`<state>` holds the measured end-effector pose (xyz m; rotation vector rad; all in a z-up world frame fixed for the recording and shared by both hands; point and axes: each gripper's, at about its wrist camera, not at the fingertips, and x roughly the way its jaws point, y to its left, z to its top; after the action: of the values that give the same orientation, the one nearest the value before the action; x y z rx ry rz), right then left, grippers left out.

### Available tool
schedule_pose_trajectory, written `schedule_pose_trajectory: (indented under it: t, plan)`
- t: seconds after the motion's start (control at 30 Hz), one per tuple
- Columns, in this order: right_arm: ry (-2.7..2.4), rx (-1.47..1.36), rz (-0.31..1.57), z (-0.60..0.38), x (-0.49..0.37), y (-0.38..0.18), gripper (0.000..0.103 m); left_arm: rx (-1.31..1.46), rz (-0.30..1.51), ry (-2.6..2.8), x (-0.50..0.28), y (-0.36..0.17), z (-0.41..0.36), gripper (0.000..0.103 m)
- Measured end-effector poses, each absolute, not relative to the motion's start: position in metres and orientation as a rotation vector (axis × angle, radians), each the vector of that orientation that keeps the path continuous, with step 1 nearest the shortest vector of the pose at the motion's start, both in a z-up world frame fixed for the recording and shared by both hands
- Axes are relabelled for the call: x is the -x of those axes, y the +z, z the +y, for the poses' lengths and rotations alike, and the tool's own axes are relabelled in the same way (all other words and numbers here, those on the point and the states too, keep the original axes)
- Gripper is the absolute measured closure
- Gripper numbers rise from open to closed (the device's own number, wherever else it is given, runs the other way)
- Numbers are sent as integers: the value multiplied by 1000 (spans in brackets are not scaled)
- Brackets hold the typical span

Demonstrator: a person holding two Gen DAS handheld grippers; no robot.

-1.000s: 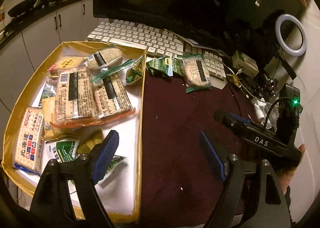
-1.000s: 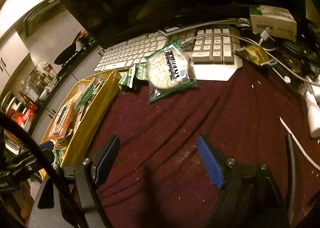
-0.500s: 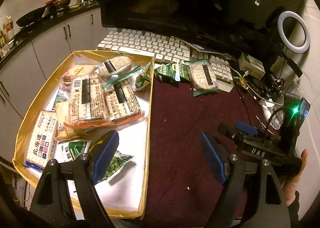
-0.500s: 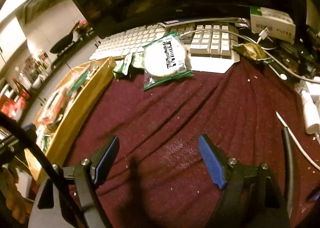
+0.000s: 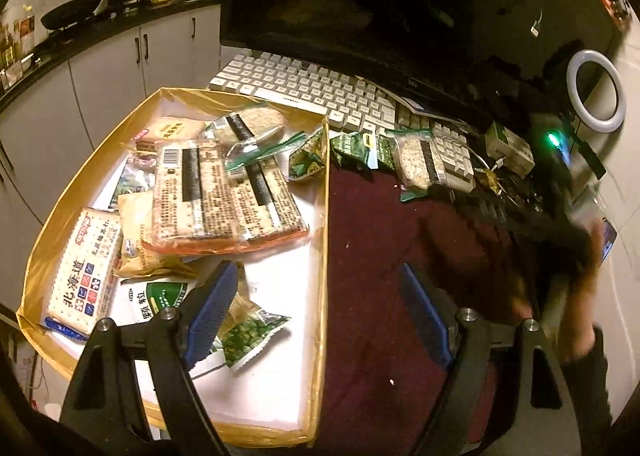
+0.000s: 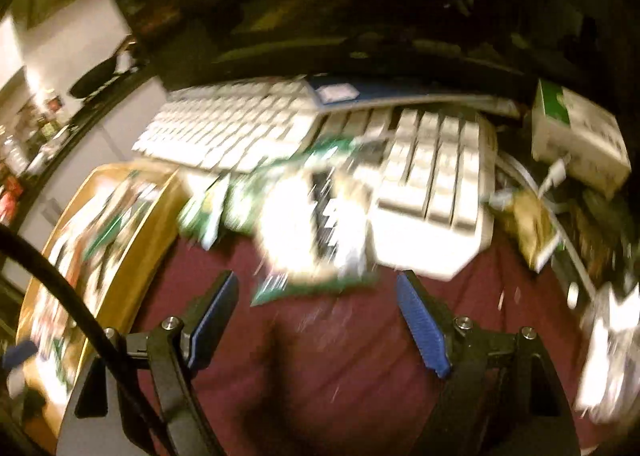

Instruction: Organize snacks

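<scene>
A gold-edged box (image 5: pixel 325 240) holds several snack packets, among them two long cracker packs (image 5: pixel 224 192). On the maroon cloth by the keyboard lie a round cracker packet (image 5: pixel 420 164) and a green snack packet (image 5: pixel 356 144). My left gripper (image 5: pixel 320 296) is open and empty over the box's right wall. My right gripper (image 6: pixel 316 308) is open and empty, close in front of the round cracker packet (image 6: pixel 308 232). The green packet (image 6: pixel 208 208) lies left of it. The right wrist view is motion-blurred; the box (image 6: pixel 120 256) sits at its left.
A white keyboard (image 5: pixel 320 92) and a dark monitor (image 5: pixel 400 0) stand behind the snacks. A small white-green carton (image 6: pixel 576 140), cables and a ring light (image 5: pixel 596 92) crowd the right side. Kitchen cabinets (image 5: pixel 100 68) are beyond the box.
My right gripper has moved quickly forward toward the round cracker packet, which now looms large. My left gripper has drawn back and up a little. Both stay open.
</scene>
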<state>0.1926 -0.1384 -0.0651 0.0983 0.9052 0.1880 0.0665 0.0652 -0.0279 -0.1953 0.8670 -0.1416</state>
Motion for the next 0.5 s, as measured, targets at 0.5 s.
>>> schedule_pose_trajectory:
  t: [0.5]
  plan:
    - [143, 22, 958, -104, -222, -90, 28, 231, 875, -142, -68, -31, 83, 20]
